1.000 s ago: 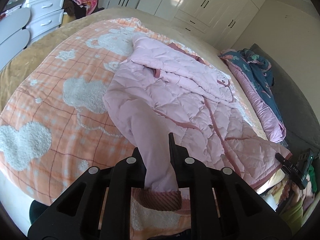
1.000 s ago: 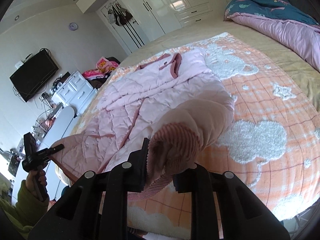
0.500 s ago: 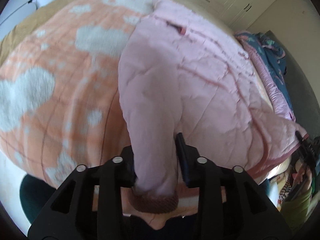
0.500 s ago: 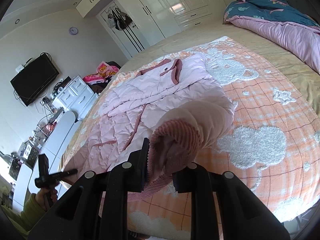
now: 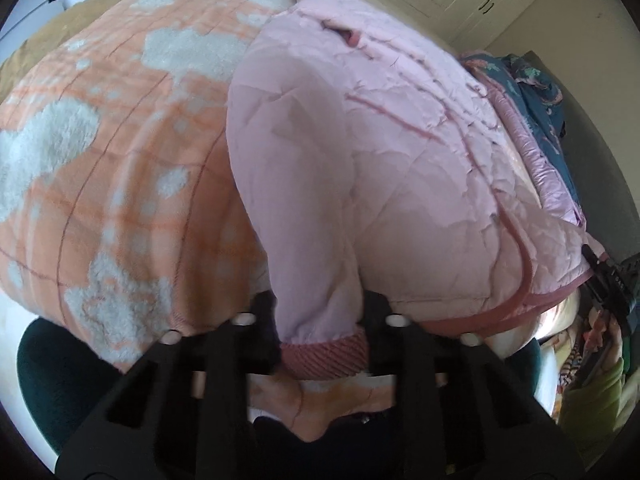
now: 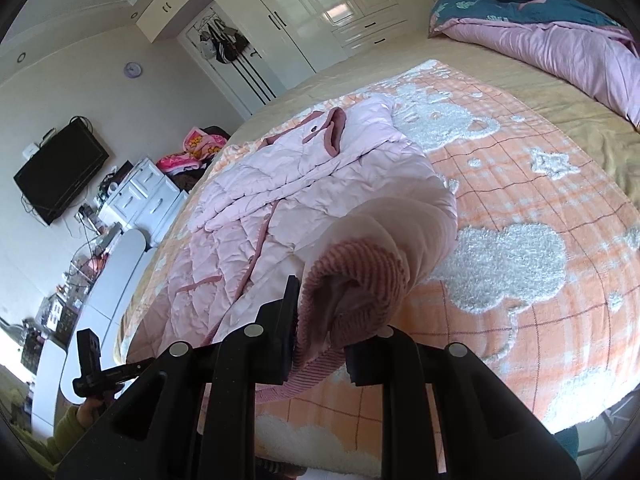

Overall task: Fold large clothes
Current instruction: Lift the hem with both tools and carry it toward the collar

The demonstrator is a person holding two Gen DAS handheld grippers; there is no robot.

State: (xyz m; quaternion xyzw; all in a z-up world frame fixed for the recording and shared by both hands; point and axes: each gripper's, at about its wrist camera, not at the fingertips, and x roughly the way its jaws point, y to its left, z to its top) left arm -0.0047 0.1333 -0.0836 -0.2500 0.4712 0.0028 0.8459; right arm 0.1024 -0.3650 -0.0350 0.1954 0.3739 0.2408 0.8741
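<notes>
A pink quilted jacket [image 6: 280, 208] lies spread across an orange-and-white plush blanket [image 6: 540, 184] on a bed, filling the centre of both wrist views. At lower centre of the left wrist frame, the left gripper [image 5: 322, 320] is closing its jaws on one sleeve [image 5: 304, 240] just above its ribbed, darker-pink cuff [image 5: 324, 354]. At lower centre of the right wrist frame, the right gripper [image 6: 320, 320] pinches the other cuff [image 6: 352, 280], bunched into a thick roll between its jaws. The risk, judged from here: the padded, slippery-looking shell could slide out of either pinch, since the grips sit near the sleeve ends, and the puffy fill may spring a fold back open. The blanket's fleecy nap could also drag on the fabric and skew the fold.
</notes>
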